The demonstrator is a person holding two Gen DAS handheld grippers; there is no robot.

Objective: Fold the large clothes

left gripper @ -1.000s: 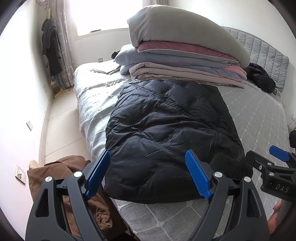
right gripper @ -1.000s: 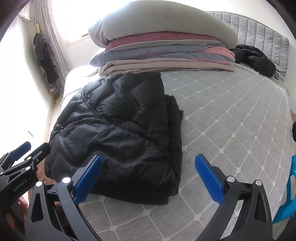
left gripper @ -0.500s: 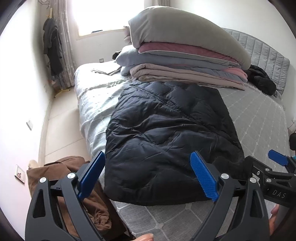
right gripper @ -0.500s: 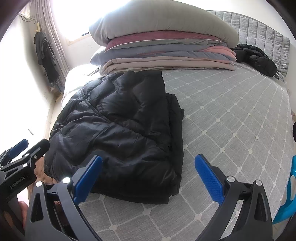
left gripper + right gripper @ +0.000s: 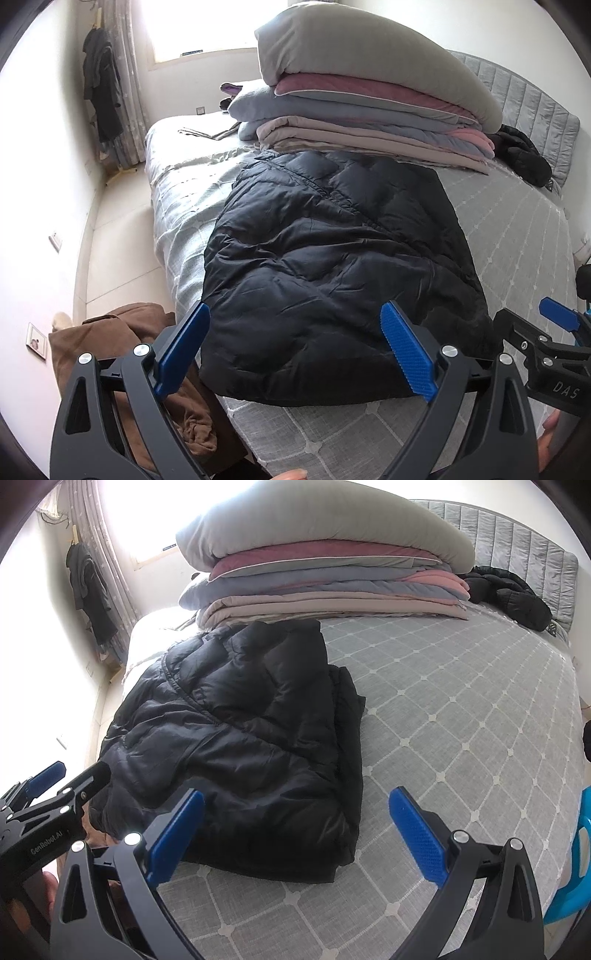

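Grey quilted bedding with a diamond pattern covers the bed [image 5: 461,709], and both grippers hover above its near edge. On the left gripper [image 5: 295,354] the jaws have just been opening and now stand wide, nothing between the blue pads; the right gripper [image 5: 295,834] is spread wide too, empty. A black puffer jacket [image 5: 332,258] lies folded flat on the bed just beyond the left gripper, its right edge ahead of the right gripper's left finger. Past the jacket, touching its far end, rises a stack of folded quilts [image 5: 325,561], with another dark jacket [image 5: 509,594] by the headboard. Brown clothing [image 5: 129,339] lies heaped on the floor left of the bed
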